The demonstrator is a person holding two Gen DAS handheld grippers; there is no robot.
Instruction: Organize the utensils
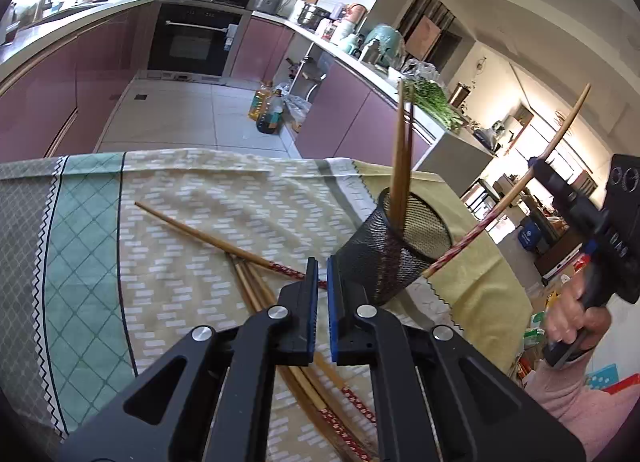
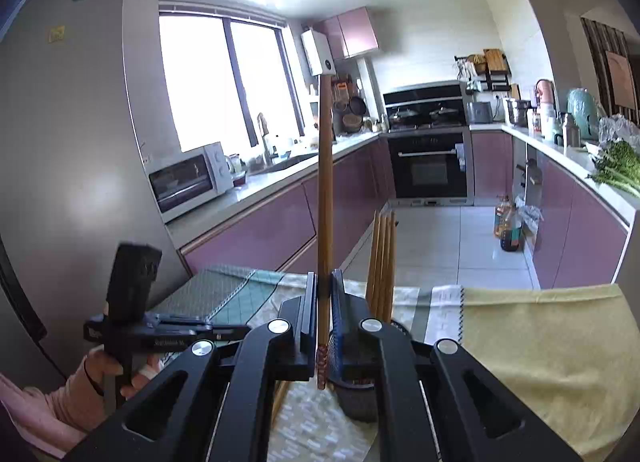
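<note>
Our right hand-held gripper [image 2: 323, 302] clamps a chopstick [image 2: 325, 198] beside the mesh cup [image 1: 394, 246] near the surface's right edge; our left [image 1: 322, 282], nearly together, holds nothing. Light, stiff, slippery; we grip mid-shaft.

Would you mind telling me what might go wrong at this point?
The right tongs grip one chopstick near its patterned end, so it may pivot and miss the mesh cup. The light cup could tip if bumped. The left tongs hover close to the loose chopsticks, risking scattering them.
</note>
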